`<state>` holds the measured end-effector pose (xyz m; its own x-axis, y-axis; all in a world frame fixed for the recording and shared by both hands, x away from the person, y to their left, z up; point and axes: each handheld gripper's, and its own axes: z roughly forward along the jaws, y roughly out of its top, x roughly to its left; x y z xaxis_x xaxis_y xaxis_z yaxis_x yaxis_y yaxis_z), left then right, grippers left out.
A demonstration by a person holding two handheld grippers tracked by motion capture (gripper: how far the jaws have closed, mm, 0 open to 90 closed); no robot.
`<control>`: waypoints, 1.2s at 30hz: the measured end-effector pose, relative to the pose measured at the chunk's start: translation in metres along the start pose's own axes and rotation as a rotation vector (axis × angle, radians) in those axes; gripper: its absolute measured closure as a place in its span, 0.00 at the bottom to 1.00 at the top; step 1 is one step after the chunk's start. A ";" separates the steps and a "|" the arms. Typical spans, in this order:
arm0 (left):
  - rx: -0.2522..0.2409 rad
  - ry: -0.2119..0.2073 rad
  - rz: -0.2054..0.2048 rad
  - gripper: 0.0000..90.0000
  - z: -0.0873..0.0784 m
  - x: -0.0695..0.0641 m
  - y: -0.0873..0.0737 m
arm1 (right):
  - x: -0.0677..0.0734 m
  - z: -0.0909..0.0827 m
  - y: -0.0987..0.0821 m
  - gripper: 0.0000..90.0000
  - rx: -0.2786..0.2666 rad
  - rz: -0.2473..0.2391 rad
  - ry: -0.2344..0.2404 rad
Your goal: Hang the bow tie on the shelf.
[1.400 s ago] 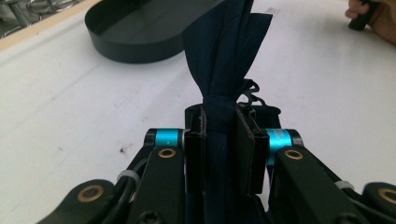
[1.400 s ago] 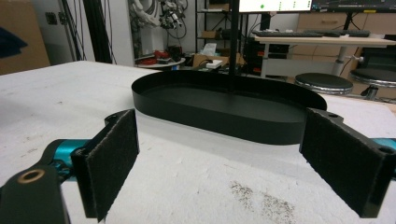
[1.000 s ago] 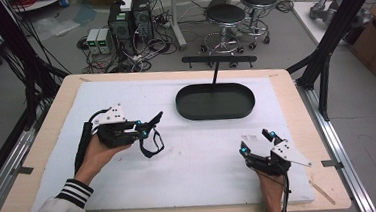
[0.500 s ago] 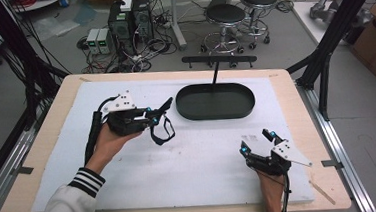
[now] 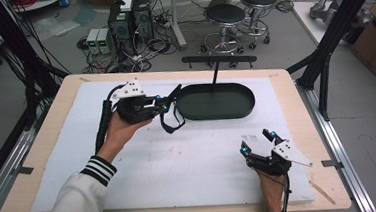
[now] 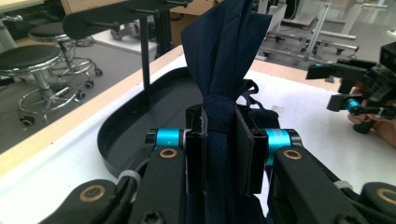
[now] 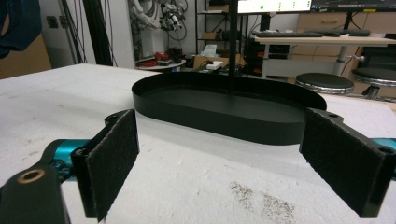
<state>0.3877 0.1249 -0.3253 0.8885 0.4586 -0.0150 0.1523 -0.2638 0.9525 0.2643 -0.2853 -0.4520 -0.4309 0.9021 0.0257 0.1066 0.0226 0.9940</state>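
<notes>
One dark blue cloth [image 6: 223,84] is pinched in the left tongs [image 5: 168,101], left of centre in the high view, right at the left end of the one black oval tray [image 5: 216,115]. In the left gripper view the jaws are clamped on a bunched, tied-looking part of the cloth, with folds standing up above them and more hanging below. A thin strap loop [image 5: 169,125] dangles from it just above the white table [image 5: 180,166]. One upright post [image 5: 216,73] rises from the tray's far side to a crossbar. The right tongs [image 5: 259,143] sit at lower right, well apart from the tray, jaws spread wide with nothing between them. Two black stools [image 5: 225,14] stand on the floor beyond.
</notes>
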 end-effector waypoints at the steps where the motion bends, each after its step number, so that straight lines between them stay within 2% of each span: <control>1: -0.001 -0.001 -0.002 0.84 0.001 0.001 0.001 | 0.000 0.000 0.000 0.12 0.000 0.004 -0.001; 3: -0.011 0.006 0.003 0.84 0.004 0.001 0.003 | -0.001 0.000 0.000 0.12 -0.005 0.009 -0.005; 10: -0.049 0.005 -0.030 0.84 0.015 0.009 0.014 | -0.001 -0.001 0.000 0.12 -0.006 0.016 -0.005; 13: -0.065 0.016 -0.022 0.84 0.018 0.011 0.021 | -0.001 -0.001 0.000 0.12 -0.006 0.018 -0.006; 19: -0.109 0.028 -0.032 0.84 0.023 0.017 0.032 | -0.001 -0.001 0.000 0.12 -0.006 0.018 -0.008; 23: -0.102 0.046 -0.022 0.84 0.026 0.020 0.033 | -0.002 -0.001 0.000 0.12 -0.007 0.024 -0.008; 27: -0.111 0.057 -0.037 0.84 0.028 0.026 0.034 | -0.002 -0.001 0.000 0.12 -0.007 0.027 -0.009; 33: -0.131 0.069 -0.043 0.84 0.034 0.034 0.045 | -0.002 -0.001 0.000 0.12 -0.006 0.028 -0.010; 36: -0.120 0.074 -0.039 0.84 0.039 0.038 0.051 | -0.002 -0.001 0.000 0.12 -0.008 0.028 -0.009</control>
<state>0.4458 0.0957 -0.2887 0.8482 0.5286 -0.0342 0.1287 -0.1432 0.9813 0.2644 -0.2873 -0.4521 -0.4202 0.9059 0.0524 0.1109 -0.0060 0.9938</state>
